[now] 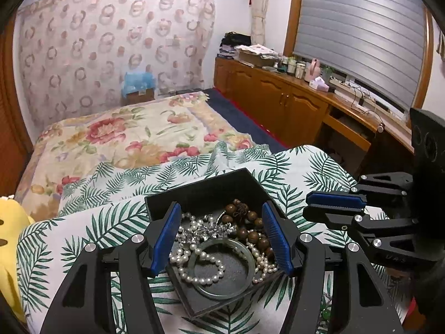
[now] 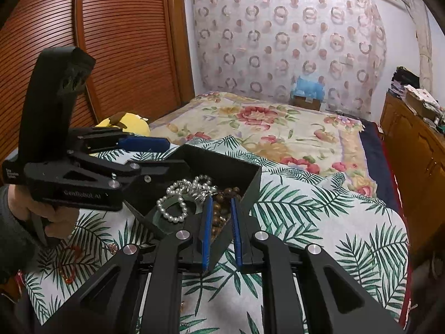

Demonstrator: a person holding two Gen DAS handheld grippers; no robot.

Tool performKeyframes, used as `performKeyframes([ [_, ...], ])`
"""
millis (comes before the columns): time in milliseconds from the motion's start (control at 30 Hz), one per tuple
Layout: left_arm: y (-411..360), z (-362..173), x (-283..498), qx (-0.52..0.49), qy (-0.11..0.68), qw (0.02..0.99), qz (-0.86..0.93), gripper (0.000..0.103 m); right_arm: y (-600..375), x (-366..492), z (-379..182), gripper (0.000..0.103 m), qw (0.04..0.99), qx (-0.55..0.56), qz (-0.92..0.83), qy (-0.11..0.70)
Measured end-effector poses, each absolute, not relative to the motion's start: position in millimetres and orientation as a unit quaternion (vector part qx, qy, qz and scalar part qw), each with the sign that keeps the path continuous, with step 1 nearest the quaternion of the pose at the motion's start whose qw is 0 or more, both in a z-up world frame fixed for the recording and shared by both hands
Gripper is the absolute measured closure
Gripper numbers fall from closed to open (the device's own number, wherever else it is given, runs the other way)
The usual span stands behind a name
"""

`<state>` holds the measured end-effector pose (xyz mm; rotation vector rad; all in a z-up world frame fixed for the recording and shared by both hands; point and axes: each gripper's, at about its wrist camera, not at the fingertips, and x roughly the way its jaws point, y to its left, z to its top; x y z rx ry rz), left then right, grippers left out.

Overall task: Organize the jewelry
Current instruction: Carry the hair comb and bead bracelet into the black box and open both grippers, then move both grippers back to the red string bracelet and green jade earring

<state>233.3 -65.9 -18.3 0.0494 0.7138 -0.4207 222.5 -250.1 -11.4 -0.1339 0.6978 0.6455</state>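
1. My left claw (image 1: 222, 233) is spread wide above the black jewelry box (image 1: 205, 192), one blue pad over each side of it, pinching nothing.
2. My right claw (image 2: 221, 231) hangs at the box's near corner with its blue pads close together but a narrow gap showing between them; nothing is gripped.
3. The box sits open on a palm-leaf cloth (image 1: 111, 222) spread over the bed (image 1: 125, 130).
4. Inside the box lie a pale green bangle (image 1: 222, 295), a pearl strand (image 1: 200, 272) draped across the bangle, a string of brown wooden beads (image 1: 250, 222) along the right side, and a tangle of silvery pieces (image 1: 200, 228) behind the bangle.
5. In the right wrist view, a reddish bead piece (image 2: 68, 264) lies on the cloth left of the box, outside it.
6. A yellow plush toy (image 2: 125, 122) rests on the bed beyond my left claw.
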Motion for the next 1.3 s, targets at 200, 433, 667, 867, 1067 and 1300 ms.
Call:
performKeyframes([
  [200,-54,-11,218,0.018,0.337,0.920,-0.199,0.045,-259,212,-7,0.088,0.889,-0.062,0.305,0.335],
  [433,-31,-13,186,0.019,0.335,0.924,-0.181,0.045,-266,187,-20,0.088,0.883,-0.064,0.304,0.352],
  [667,-13,-27,149,0.017,0.344,0.924,-0.164,0.045,-265,153,-41,0.082,0.873,-0.062,0.295,0.383],
  [867,0,-38,120,0.015,0.347,0.925,-0.155,0.045,-261,130,-60,0.078,0.863,-0.063,0.291,0.409],
  [1067,10,-51,97,0.007,0.356,0.923,-0.143,0.045,-248,117,-75,0.078,0.854,-0.080,0.287,0.427],
  [1300,16,-56,71,0.012,0.358,0.925,-0.125,0.045,-250,118,-79,0.084,0.863,-0.093,0.256,0.426],
])
